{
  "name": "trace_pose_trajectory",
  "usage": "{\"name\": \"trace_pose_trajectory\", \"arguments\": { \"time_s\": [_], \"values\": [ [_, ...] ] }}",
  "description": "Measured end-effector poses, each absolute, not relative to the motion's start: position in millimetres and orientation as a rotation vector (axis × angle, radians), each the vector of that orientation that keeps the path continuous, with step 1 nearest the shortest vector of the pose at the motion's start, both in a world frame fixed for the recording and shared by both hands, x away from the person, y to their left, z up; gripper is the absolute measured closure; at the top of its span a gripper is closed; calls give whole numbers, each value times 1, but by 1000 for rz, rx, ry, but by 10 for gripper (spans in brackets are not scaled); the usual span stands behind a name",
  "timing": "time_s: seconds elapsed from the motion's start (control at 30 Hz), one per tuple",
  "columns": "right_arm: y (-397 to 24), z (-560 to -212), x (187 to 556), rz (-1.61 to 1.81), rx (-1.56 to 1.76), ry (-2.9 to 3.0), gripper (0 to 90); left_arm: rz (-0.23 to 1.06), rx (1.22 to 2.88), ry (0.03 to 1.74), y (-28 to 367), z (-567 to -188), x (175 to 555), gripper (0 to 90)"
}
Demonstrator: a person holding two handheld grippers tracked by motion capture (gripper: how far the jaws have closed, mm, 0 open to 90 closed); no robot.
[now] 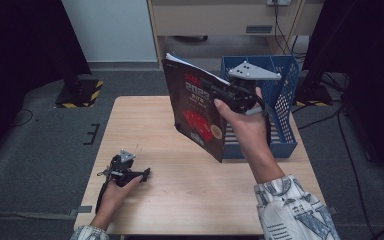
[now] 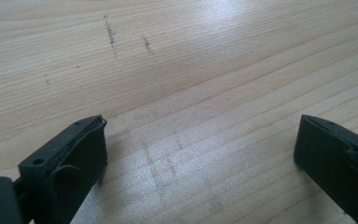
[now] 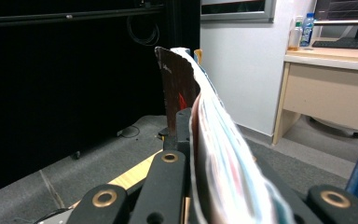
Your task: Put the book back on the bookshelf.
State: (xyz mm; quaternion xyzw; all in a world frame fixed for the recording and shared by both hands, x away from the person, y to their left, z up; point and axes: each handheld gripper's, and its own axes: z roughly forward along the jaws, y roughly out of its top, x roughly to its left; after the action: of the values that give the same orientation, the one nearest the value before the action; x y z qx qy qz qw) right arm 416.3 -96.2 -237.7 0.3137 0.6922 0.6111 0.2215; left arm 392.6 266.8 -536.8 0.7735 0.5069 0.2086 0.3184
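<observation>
Tabletop (image 1: 180,200) – light wood, bare over most of its surface; faint dark scuffs show in the left gripper view.

Blue file basket (image 1: 285,90) stands at the far right part of the tabletop, mesh walls, open top.

Book (image 1: 197,107) – dark cover w/ red graphics & white lettering, held up in the air above the right-centre of the tabletop, just left of the basket & in front of it. It's near upright, tilted, top corner toward the far side, lower corner hanging just above the wood. In the right gripper view its page edges (image 3: 214,140) fan out slightly, cover at the left.

Right gripper (image 1: 225,92) – jaws clamped tight on the book's edge, one jaw each side of the cover & pages; grey plate on top, hand wrapped round the body, patterned sleeve below.

Left gripper (image 1: 142,176) – resting low at the near left of the tabletop, well apart from book & basket. Jaws stand wide, nothing btw them but bare wood.
</observation>
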Motion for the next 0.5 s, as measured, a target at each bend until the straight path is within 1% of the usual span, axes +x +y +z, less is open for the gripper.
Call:
{"name": "trace_pose_trajectory", "arguments": {
  "time_s": [0.5],
  "values": [
    [-129,-234,415,1689,904,1885,871,544,2038,1342,266,-537,393,0]
  ]
}}
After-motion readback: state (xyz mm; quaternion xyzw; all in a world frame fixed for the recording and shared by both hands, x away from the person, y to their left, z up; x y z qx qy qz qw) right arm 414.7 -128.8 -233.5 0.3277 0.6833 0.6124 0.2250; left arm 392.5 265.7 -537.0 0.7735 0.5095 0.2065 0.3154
